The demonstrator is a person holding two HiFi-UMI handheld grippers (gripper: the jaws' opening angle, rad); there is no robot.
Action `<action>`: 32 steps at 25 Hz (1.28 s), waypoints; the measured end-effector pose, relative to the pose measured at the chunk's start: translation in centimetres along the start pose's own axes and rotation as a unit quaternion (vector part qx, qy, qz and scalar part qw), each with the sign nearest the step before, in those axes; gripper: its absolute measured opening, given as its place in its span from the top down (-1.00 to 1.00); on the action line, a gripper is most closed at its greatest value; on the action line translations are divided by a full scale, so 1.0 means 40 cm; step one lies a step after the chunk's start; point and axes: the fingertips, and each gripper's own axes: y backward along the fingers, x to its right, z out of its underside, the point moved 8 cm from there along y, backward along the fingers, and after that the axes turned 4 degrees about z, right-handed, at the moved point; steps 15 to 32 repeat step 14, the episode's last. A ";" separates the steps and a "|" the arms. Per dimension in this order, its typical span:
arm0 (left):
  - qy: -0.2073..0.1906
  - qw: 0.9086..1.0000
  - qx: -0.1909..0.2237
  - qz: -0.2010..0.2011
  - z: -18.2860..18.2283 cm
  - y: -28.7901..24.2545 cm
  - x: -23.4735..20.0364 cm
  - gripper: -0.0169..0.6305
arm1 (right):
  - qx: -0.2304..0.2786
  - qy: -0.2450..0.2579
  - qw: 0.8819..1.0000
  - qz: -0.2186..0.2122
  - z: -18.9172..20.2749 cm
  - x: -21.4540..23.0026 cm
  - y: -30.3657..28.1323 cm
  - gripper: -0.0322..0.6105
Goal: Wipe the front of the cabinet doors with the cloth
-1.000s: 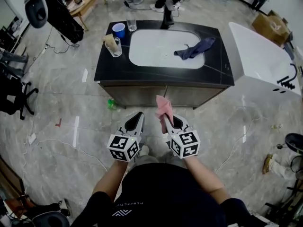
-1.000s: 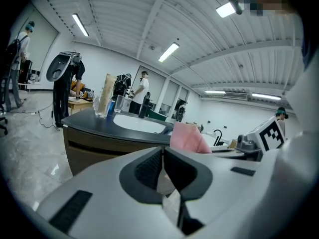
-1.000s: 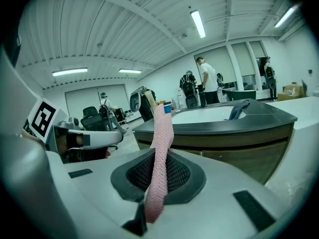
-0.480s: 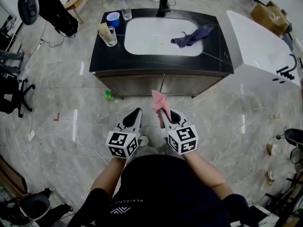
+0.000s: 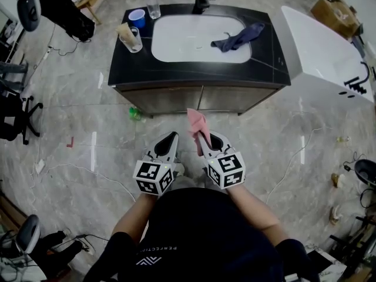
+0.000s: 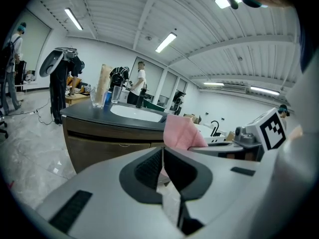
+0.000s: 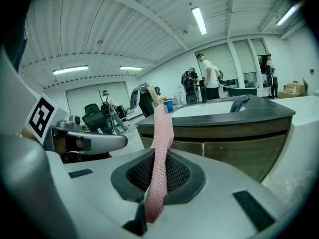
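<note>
Compared with a second ago, the cabinet (image 5: 200, 100) sits higher in the head view, with more floor showing before its doors. Both grippers hover well short of those doors. The left gripper (image 5: 167, 144) is closed and empty. The right gripper (image 5: 210, 144) is clamped on the pink cloth (image 5: 197, 123), which stands upright. Wiping seems not yet begun; next, the cloth must be brought flat against a door front.
</note>
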 end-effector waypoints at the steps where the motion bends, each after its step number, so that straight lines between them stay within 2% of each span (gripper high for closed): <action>1: 0.000 1.000 -0.001 -0.001 0.000 0.000 -0.002 0.90 | 0.000 0.000 1.000 0.001 0.001 0.000 0.000 0.76; 8: -0.002 1.000 0.004 -0.012 -0.010 0.010 -0.017 0.90 | -0.004 -0.010 1.000 0.010 0.009 0.009 0.002 0.76; 32: 0.000 1.000 -0.005 -0.006 0.003 0.010 -0.011 0.90 | -0.002 -0.011 1.000 0.010 0.007 0.005 0.002 0.76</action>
